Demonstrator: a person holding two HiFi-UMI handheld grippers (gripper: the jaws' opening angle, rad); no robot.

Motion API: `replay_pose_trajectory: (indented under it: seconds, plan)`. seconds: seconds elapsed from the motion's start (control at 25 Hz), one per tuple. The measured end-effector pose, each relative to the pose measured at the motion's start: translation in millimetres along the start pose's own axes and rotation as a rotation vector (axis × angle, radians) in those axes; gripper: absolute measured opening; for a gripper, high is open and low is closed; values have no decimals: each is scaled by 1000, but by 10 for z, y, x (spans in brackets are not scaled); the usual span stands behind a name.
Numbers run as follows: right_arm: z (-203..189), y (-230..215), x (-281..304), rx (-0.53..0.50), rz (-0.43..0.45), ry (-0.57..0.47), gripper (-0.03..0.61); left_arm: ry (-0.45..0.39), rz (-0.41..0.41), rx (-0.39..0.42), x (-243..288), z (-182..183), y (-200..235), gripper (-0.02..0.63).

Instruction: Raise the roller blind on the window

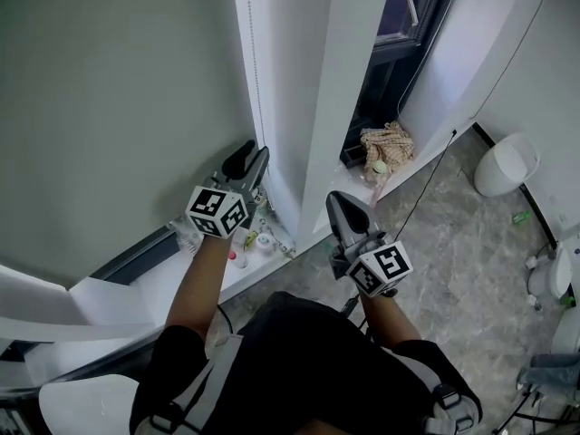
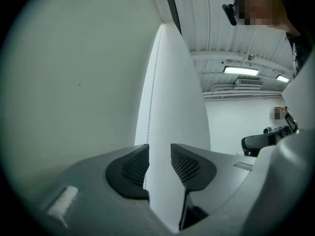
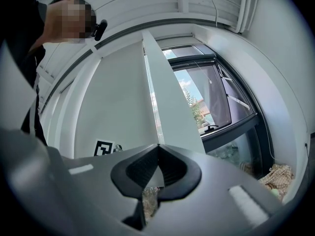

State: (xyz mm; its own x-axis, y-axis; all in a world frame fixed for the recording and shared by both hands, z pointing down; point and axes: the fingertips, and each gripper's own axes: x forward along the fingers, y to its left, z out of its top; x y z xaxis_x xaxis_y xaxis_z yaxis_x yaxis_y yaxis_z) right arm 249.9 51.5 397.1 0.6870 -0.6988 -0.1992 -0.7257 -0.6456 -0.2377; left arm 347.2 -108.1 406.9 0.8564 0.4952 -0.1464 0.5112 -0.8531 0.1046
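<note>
The grey-green roller blind (image 1: 118,107) hangs down over the left window. Its white bead chain (image 1: 255,71) runs down along the blind's right edge, beside a white pillar (image 1: 317,80). My left gripper (image 1: 246,163) points at that chain. In the left gripper view the left gripper (image 2: 160,149) is open and the chain (image 2: 152,92) passes between the pads, close to the left one, unpinched. My right gripper (image 1: 340,205) is low in front of the pillar. In its own view the right gripper (image 3: 157,147) is shut; the chain (image 3: 152,102) lines up with its tips, and no grip shows.
The sill (image 1: 299,236) below holds small bottles and clutter. An uncovered dark-framed window (image 1: 408,7) lies right of the pillar, with a crumpled cloth (image 1: 388,143) on its ledge. A white bin (image 1: 505,166) stands on the marble floor. White sheets (image 1: 82,306) lie at lower left.
</note>
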Motion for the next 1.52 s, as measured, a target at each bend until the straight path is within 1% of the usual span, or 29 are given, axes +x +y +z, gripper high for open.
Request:
replay_pose_trajectory:
  seconds: [0.12, 0.28, 0.4, 0.48, 0.56, 0.68, 0.72, 0.8, 0.96, 1.12, 1.24, 1.36, 1.48, 1.52]
  plan:
    - [13, -72, -23, 1, -17, -6, 2, 16, 22, -10, 134, -20, 140, 152]
    - [-3, -207, -92, -34, -54, 9, 2, 28, 11, -25, 295, -42, 196, 161]
    - [-6, -267, -124, -31, -75, 7, 2, 1, -17, -37, 389, -1, 190, 160]
    - [-7, -289, -145, -28, -84, 9, 2, -32, -42, -46, 426, 74, 172, 160]
    - [15, -287, -159, -14, -84, -1, 2, -65, -73, -55, 443, 148, 134, 158]
    - [60, -268, -162, 10, -77, -23, 2, -88, -117, -73, 443, 190, 80, 144]
    - [52, -270, -165, 11, -78, -20, 2, -91, -126, -76, 433, 192, 66, 110]
    - [13, -273, -168, 1, -74, -4, 2, -94, -133, -71, 401, 192, 38, 11]
    - [-63, -268, -146, -24, -71, 31, 2, -90, -152, -41, 315, 192, -67, 9]
    - [-107, -192, -76, -35, -47, 53, 2, -100, -178, -14, 184, 200, -214, 8]
    - [-155, -97, -9, -31, -17, 67, 2, -105, -178, -8, 67, 228, -325, 6]
    - [-214, -13, 49, -40, 10, 79, 2, -111, -166, 18, -33, 238, -394, 5]
    - [-178, 110, 118, -15, 51, 59, 2, -124, -153, 30, -128, 247, -423, 5]
    - [-158, 155, 145, -9, 66, 49, 2, -116, -151, 37, -161, 219, -443, 5]
